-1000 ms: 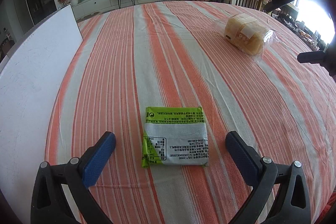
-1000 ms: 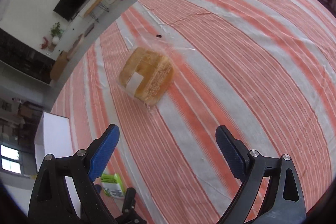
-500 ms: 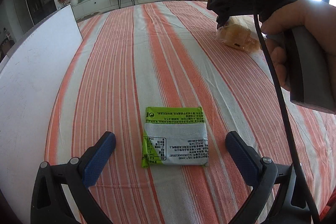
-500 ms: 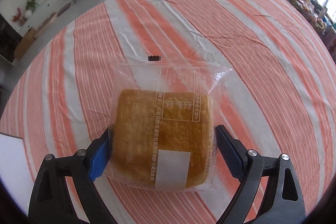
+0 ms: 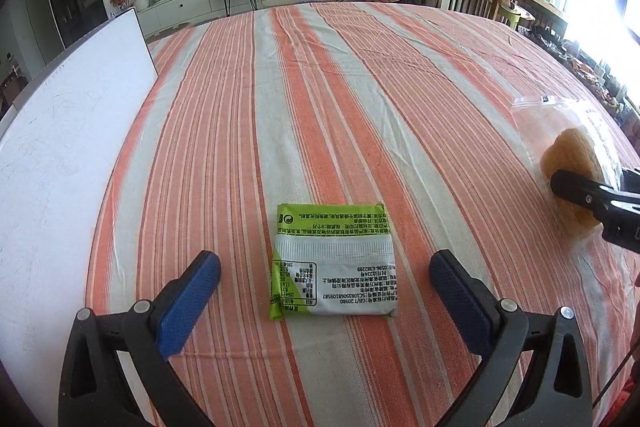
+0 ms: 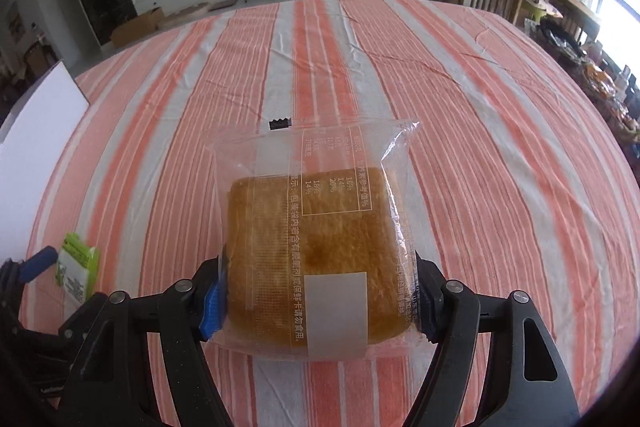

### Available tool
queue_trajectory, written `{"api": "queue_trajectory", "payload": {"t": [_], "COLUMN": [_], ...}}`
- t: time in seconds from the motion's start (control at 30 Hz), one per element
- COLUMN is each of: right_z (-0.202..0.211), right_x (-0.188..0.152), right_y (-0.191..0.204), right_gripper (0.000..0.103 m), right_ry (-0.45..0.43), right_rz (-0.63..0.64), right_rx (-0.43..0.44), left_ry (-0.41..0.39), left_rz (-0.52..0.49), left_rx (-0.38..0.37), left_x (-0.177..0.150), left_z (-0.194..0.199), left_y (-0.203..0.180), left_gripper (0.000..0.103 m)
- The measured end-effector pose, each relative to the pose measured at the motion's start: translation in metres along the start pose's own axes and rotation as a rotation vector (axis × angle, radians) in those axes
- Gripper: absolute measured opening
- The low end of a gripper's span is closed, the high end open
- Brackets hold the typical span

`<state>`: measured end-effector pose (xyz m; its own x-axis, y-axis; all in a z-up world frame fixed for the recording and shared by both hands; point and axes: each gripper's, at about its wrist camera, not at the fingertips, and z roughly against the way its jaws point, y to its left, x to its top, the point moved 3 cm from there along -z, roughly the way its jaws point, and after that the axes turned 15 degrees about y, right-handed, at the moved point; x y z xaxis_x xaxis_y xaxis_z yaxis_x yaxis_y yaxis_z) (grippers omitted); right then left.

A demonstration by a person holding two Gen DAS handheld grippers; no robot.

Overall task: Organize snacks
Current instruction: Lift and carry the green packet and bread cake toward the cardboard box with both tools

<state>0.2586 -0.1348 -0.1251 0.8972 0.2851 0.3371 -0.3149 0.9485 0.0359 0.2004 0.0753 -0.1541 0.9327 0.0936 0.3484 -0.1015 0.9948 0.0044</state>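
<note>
Snacks lay on a broad counter (image 5: 360, 99) draped in an orange-and-grey striped cloth, with a white board (image 5: 68, 131) lying along its left side. Largest of the two was a square bread loaf in a clear plastic bag (image 6: 316, 255), pinched at its near end between the blue pads of the right tool (image 6: 316, 301), which pressed in on both flanks of the loaf. Whether the bag hung clear of the cloth or rested on it could not be told. Bread of this kind looked light and soft, likely to dent under a hard squeeze, and its film looked slick, so a hold across the body of the loaf seemed safer than one on the loose sealed edge. Smaller was a flat green-and-silver snack packet (image 5: 334, 261), lying printed side up on the cloth, well apart from the loaf. The left tool (image 5: 324, 279) hovered with its fingers spread wide on either side of the packet, touching nothing. That packet appeared thin, light and pliable; its low profile suggested a grip across its two long edges, taken low against the cloth.
</note>
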Motion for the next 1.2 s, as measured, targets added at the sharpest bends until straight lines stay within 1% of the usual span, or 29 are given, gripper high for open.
{"api": "queue_trajectory", "payload": {"t": [0.07,0.13,0.2,0.23,0.27,0.3,0.33,0.6,1.2], "right_z": [0.006,0.005,0.000,-0.002,-0.006,-0.006,-0.006,-0.003,-0.003], "right_x": [-0.019,-0.031,-0.033,-0.034,-0.034,-0.035,-0.037,-0.041,-0.041], "right_y": [0.006,0.009,0.012,0.012,0.012,0.013,0.017,0.018,0.017], "right_gripper": [0.075,0.076,0.079,0.081,0.086,0.087,0.088,0.090,0.090], "right_ry": [-0.013,-0.008,-0.009,-0.015,-0.014,-0.039,-0.042,-0.042,-0.042], "right_rz": [0.029,0.038,0.027,0.016,0.001,0.000,0.008,-0.005,-0.005], "right_rx": [-0.001,0.001,-0.005,-0.003,0.000,-0.008,-0.028,-0.026,-0.025], "left_ry": [0.000,0.000,0.000,0.000,0.000,0.000,0.000,0.000,0.000], "left_rz": [0.000,0.000,0.000,0.000,0.000,0.000,0.000,0.000,0.000], "left_rx": [0.000,0.000,0.000,0.000,0.000,0.000,0.000,0.000,-0.001], "left_x": [0.000,0.000,0.000,0.000,0.000,0.000,0.000,0.001,0.000], "left_z": [0.000,0.000,0.000,0.000,0.000,0.000,0.000,0.001,0.001], "left_y": [0.001,0.001,0.001,0.001,0.001,0.001,0.000,-0.002,-0.002], "left_gripper": [0.103,0.103,0.103,0.103,0.103,0.103,0.103,0.103,0.103]}}
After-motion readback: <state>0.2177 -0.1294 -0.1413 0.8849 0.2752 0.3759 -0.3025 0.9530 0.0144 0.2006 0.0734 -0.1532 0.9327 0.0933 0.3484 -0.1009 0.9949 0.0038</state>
